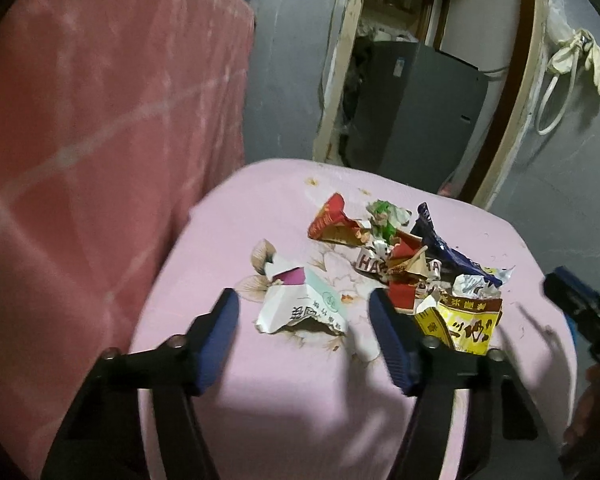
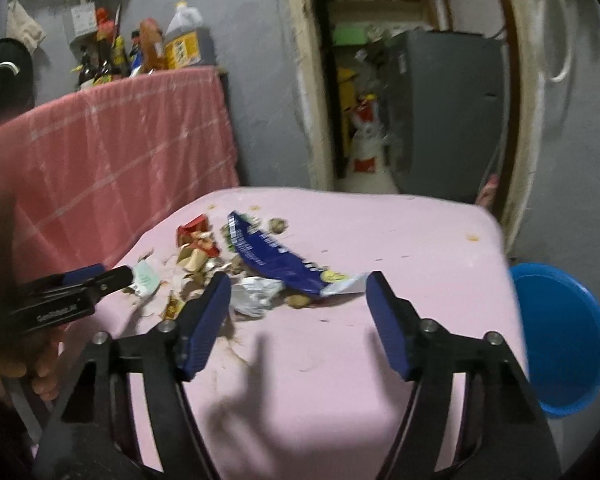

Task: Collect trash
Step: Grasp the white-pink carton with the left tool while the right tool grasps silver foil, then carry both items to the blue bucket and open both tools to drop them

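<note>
Plainly, left hand-held gripper (image 1: 304,336): jaws spread wide, holding nothing, poised just before the torn white carton scrap (image 1: 300,304) with green and black Chinese print; I cannot read the characters surely
Right hand-held gripper (image 2: 298,312): jaws likewise spread and empty, hovering near the crumpled silver foil (image 2: 256,296) and the dark blue snack wrapper (image 2: 276,256)
Trash: all of it lies in a loose heap on the pink table (image 1: 284,400); red wrapper (image 1: 332,216), green crumpled bit (image 1: 382,216), yellow packet (image 1: 468,320)
Bin: blue basin (image 2: 560,340) beside the table's right edge; its visible part looks empty
Progress: by my judgement barely begun; nothing gripped; every piece left to lift
Writing: "HA" on a white-and-red scrap (image 1: 370,262); bold Chinese characters on the yellow packet; small white lettering on the left hand-held gripper body, too blurred
</note>
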{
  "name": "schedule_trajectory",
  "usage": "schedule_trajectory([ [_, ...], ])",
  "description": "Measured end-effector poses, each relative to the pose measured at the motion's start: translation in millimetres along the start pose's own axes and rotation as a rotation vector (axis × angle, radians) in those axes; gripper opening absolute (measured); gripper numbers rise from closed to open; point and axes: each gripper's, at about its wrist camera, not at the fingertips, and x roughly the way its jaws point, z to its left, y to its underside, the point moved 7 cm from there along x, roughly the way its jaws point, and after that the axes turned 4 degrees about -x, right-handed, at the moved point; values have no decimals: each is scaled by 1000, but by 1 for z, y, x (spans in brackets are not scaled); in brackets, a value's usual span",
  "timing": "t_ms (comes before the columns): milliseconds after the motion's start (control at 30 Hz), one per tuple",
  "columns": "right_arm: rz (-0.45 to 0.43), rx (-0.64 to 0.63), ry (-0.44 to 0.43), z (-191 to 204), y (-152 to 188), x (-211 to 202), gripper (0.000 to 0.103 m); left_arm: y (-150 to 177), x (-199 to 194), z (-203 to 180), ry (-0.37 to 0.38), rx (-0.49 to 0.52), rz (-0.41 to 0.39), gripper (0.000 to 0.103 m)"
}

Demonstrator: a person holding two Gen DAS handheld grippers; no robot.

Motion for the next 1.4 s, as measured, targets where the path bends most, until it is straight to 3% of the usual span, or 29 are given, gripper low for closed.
schedule_trajectory([
  [200, 84, -14, -81, 15, -3, 33, 49, 2, 7, 2, 46, -15, 84, 35],
  [333, 138, 10, -117, 20, 4, 51, 40, 0, 7, 6, 33, -3, 82, 28],
  [667, 243, 25, -152, 24, 22, 66, 31, 1, 5, 4, 48, 11, 76, 19],
  [900, 223, 66, -173, 19, 22, 63, 24, 4, -2, -6, 42, 49, 55, 15],
  [967, 211, 65, -176, 21, 21, 59, 19, 5, -4, -8, 46, 51, 54, 14],
  [1000, 207, 59, -171, 22, 21, 58, 5, 6, -5, -9, 51, 51, 53, 13],
  [1267, 139, 16, -141, 22, 20, 30, 5, 18, -27, -22, 119, 35, 26, 12],
  [1400, 70, -2, -111, 18, 17, 6, 5, 17, -46, -40, 162, 44, -32, 11],
])
